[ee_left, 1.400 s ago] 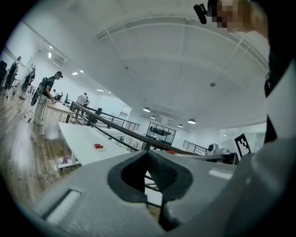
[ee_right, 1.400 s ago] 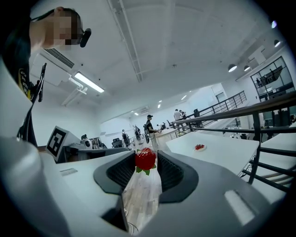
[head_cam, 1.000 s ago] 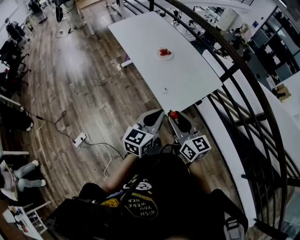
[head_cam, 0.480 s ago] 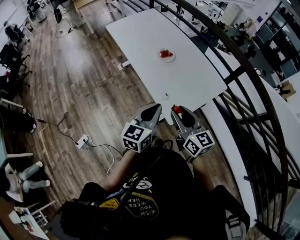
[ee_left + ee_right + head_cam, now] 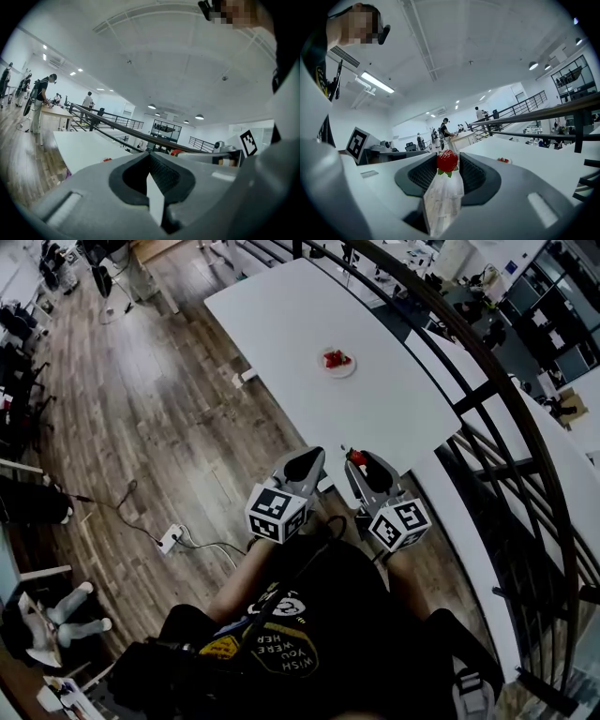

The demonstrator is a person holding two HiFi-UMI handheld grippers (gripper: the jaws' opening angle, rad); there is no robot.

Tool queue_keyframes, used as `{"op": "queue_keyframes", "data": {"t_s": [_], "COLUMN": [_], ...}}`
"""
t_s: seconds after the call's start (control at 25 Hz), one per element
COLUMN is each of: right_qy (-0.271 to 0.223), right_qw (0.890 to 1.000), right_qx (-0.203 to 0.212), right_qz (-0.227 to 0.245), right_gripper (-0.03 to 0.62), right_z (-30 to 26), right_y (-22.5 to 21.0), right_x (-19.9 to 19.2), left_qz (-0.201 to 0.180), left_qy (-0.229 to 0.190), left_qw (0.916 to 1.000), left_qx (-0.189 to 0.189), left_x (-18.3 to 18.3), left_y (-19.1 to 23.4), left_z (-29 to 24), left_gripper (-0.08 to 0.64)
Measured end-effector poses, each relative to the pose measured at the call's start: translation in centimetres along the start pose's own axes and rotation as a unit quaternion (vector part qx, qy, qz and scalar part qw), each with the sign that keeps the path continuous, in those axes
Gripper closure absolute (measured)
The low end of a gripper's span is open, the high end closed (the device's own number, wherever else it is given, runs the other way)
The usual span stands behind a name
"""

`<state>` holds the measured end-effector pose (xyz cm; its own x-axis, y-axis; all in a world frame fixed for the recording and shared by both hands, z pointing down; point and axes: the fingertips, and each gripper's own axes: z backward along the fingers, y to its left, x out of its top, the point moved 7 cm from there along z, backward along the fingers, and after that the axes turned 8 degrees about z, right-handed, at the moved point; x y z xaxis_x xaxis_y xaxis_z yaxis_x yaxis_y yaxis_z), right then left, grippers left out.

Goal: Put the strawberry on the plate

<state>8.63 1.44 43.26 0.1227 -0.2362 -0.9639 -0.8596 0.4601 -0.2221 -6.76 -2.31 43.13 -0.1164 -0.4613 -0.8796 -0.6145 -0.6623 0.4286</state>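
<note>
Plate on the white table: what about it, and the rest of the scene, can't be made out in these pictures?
1. The plate, head view: too small to count the red pieces on it; the right gripper view shows it only edge-on.
2. The strawberry, right gripper view: sides covered by the right gripper pads.
3. The person's hands, head view: hidden beneath the left gripper and right gripper.

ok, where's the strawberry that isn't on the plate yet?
Head view, lower centre: the strawberry is pinched in the right tool, at the near edge of the table, well short of the plate.
</note>
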Motion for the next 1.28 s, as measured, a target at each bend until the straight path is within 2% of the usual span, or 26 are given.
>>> {"op": "queue_keyframes", "data": {"t_s": [0.32,0.68,0.92,1.12,1.28], "right_qy": [-0.004,0.009,0.019,0.031,0.044], "right_qw": [0.999,0.996,0.996,0.994,0.992], "right_qx": [-0.050,-0.084,-0.089,-0.097,-0.110], "right_qz": [0.003,-0.012,-0.019,-0.031,-0.040], "right_gripper": [0.440,0.440,0.440,0.440,0.440], "right_z": [-7.9,-11.8,-15.5,-17.8,-18.9], "right_y": [0.3,-0.7,-4.6,-8.3,-11.7], "right_x": [1.6,0.4,1.1,1.1,0.5], "left_qz": [0.000,0.008,0.007,0.033,0.019], "left_qy": [0.019,0.061,0.082,0.109,0.125], "left_qw": [0.9991,0.9953,0.9935,0.9909,0.9900], "left_qx": [-0.037,-0.075,-0.079,-0.072,-0.064], "left_x": [4.4,4.5,5.6,5.8,5.6], "left_y": [8.1,12.3,15.0,17.0,18.4], "left_z": [-1.8,-5.2,-9.5,-14.3,-18.1], "left_gripper": [0.558,0.558,0.558,0.558,0.558]}}
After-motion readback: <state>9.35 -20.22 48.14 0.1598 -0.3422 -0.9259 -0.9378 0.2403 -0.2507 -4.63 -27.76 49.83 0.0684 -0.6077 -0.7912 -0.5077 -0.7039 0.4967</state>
